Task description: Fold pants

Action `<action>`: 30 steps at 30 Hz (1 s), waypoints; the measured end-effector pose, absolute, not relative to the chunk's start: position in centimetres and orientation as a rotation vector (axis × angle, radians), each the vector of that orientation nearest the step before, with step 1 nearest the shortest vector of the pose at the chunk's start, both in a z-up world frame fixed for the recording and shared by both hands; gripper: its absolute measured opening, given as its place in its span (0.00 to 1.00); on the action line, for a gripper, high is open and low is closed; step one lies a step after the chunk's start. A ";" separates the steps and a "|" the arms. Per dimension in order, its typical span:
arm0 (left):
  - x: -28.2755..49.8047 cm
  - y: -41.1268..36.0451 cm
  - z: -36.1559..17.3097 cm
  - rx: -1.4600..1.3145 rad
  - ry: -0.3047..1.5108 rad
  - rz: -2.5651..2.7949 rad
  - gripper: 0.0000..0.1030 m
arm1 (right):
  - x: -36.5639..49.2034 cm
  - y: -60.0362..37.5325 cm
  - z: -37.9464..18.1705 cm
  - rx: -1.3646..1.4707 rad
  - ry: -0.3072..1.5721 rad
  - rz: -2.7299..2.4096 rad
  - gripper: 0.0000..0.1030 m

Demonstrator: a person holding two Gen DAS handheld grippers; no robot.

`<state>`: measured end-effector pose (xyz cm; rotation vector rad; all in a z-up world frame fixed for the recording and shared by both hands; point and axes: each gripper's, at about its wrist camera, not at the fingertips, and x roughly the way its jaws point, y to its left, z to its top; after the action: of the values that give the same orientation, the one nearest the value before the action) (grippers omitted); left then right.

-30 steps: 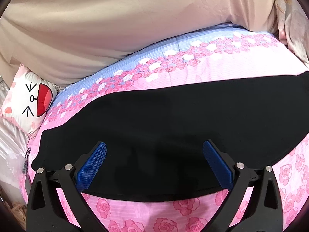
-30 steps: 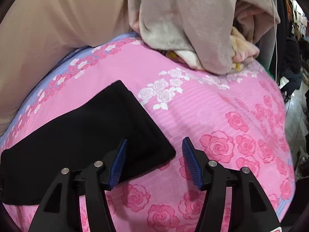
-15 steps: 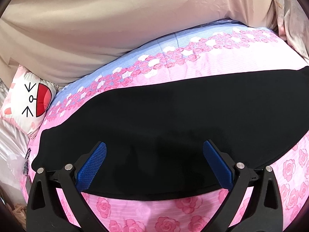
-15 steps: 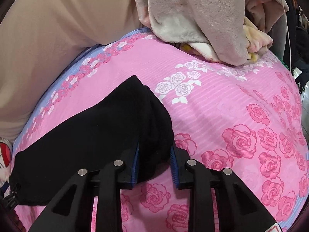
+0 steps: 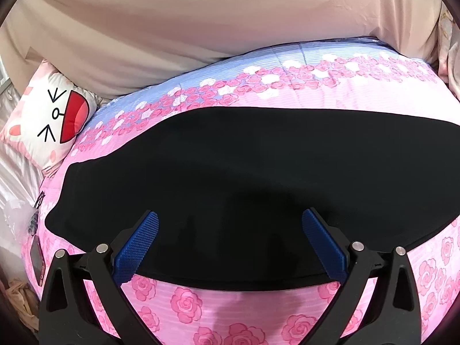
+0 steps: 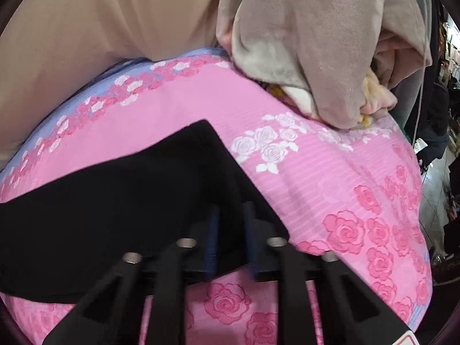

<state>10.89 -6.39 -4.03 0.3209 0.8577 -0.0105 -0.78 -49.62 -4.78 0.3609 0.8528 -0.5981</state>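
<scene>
Black pants [image 5: 244,172] lie flat in a long band across a pink rose-print quilt [image 5: 201,302]. My left gripper [image 5: 230,224] hovers over their near edge with its blue pads [image 5: 138,244] wide apart and nothing between them. In the right wrist view the pants [image 6: 100,201] end in a corner at the right. My right gripper [image 6: 231,224] is shut on that corner, the black cloth bunched between its blue pads [image 6: 212,238] and lifted slightly off the quilt [image 6: 359,187].
A beige sheet [image 5: 201,28] rises behind the quilt. A cartoon-face pillow [image 5: 49,118] sits at the far left, with a phone [image 5: 37,258] near the quilt's left edge. A grey and cream blanket heap [image 6: 316,57] lies at the back right of the bed.
My right gripper has closed from open onto the corner of the pants and gathered the cloth. The left gripper has shifted sideways along the pants, still open.
</scene>
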 end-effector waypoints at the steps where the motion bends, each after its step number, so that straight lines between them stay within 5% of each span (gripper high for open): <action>1: 11.0 -6.3 -4.1 0.322 0.862 -0.009 0.95 | -1.1 -49.6 -4.1 0.363 0.833 -0.598 0.08; 6: 11.4 -6.5 -4.1 0.317 0.861 -0.009 0.95 | -2.1 -51.5 -5.2 0.416 0.854 -0.623 0.09; 9: 11.4 -7.0 -4.2 0.334 0.862 -0.014 0.95 | -2.1 -51.4 -5.5 0.420 0.848 -0.586 0.22; 11: 11.4 -7.3 -4.1 0.342 0.856 -0.016 0.95 | -2.5 -51.0 -4.3 0.413 0.812 -0.593 0.43; 13: 11.3 -7.4 -3.9 0.338 0.853 -0.023 0.95 | -3.0 -51.3 -3.8 0.418 0.792 -0.610 0.53; 18: 11.0 -7.0 -4.0 0.344 0.848 -0.013 0.95 | -3.3 -53.8 -6.6 0.663 0.822 -0.503 0.55; 21: 11.2 -5.7 -5.2 0.361 0.872 0.018 0.95 | -2.4 -52.3 -6.8 0.562 0.829 -0.551 0.50; 22: 11.5 -5.3 -5.8 0.370 0.893 0.034 0.95 | -2.0 -52.1 -6.8 0.561 0.837 -0.537 0.29; 23: 11.7 -4.7 -6.6 0.371 0.924 0.046 0.96 | -1.7 -52.2 -7.0 0.598 0.835 -0.501 0.20; 30: 11.4 -0.9 -7.6 0.195 1.013 -0.064 0.96 | -0.5 -48.5 -1.6 0.606 0.740 -0.405 0.18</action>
<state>11.44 -0.90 -7.56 0.1955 1.0125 -0.0640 -0.49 -48.49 -1.63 0.6061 0.7403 -0.4054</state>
